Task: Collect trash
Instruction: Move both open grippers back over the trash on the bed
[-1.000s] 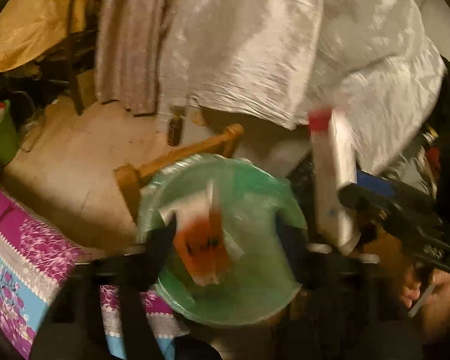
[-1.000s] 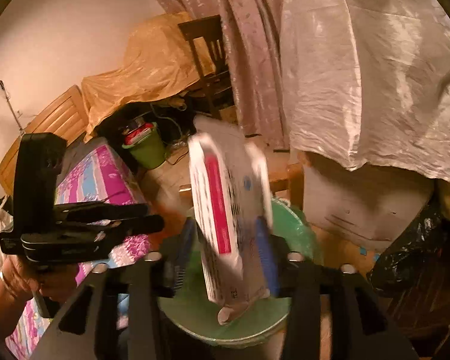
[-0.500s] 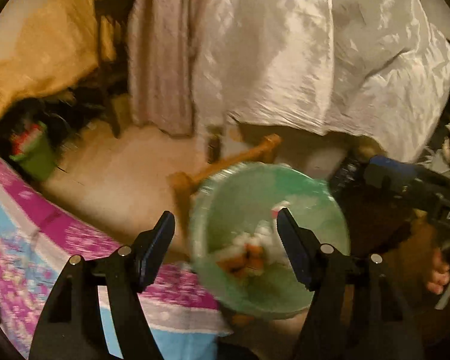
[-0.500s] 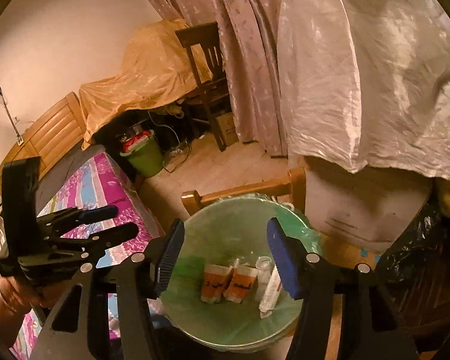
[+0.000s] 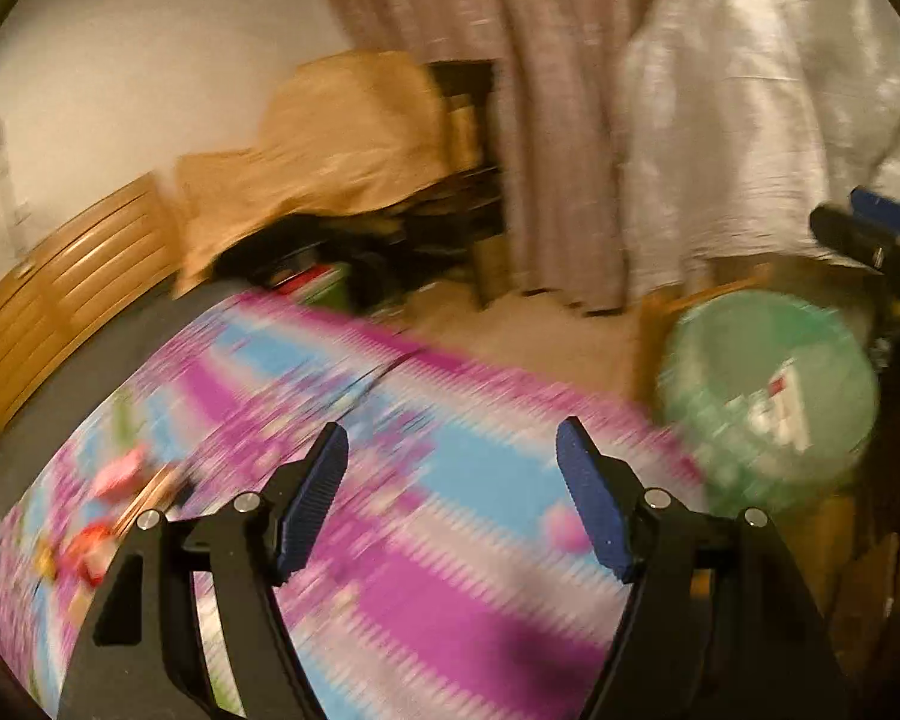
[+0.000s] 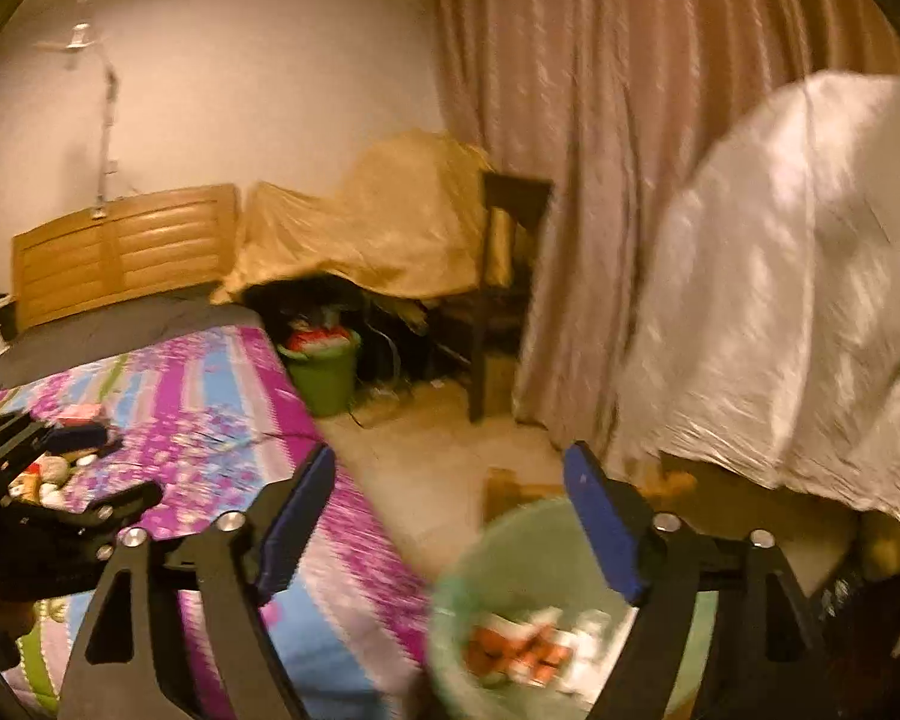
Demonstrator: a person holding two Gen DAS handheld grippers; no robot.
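Note:
My left gripper (image 5: pixel 450 429) is open and empty above the purple, pink and blue bed cover (image 5: pixel 450 570). Blurred red and pink scraps of trash (image 5: pixel 108 510) lie on the cover to its left. The green-lined bin (image 5: pixel 720 348) stands at the right beside the bed, with a white and red box (image 5: pixel 786 408) inside. My right gripper (image 6: pixel 450 450) hangs past the bin's far rim (image 6: pixel 498 516), its jaws opening with nothing between them. Orange cartons (image 6: pixel 510 648) lie in the bin. In the right wrist view, the left gripper's fingers (image 6: pixel 78 438) reach over a small heap of trash (image 6: pixel 48 474) on the bed.
A wooden headboard (image 6: pixel 120 246) stands at the bed's far end. Beyond it are a tan-draped pile (image 6: pixel 378 222), a small green bucket (image 6: pixel 324 378), a dark chair (image 6: pixel 510 252) and a curtain (image 6: pixel 600 180). A white sheet covers bulky things (image 6: pixel 780 300) on the right.
The orange carton and the white and red box left the jaws and lie in the bin. Both grippers swung left, away from above the bin toward the bed. The right jaws widened.

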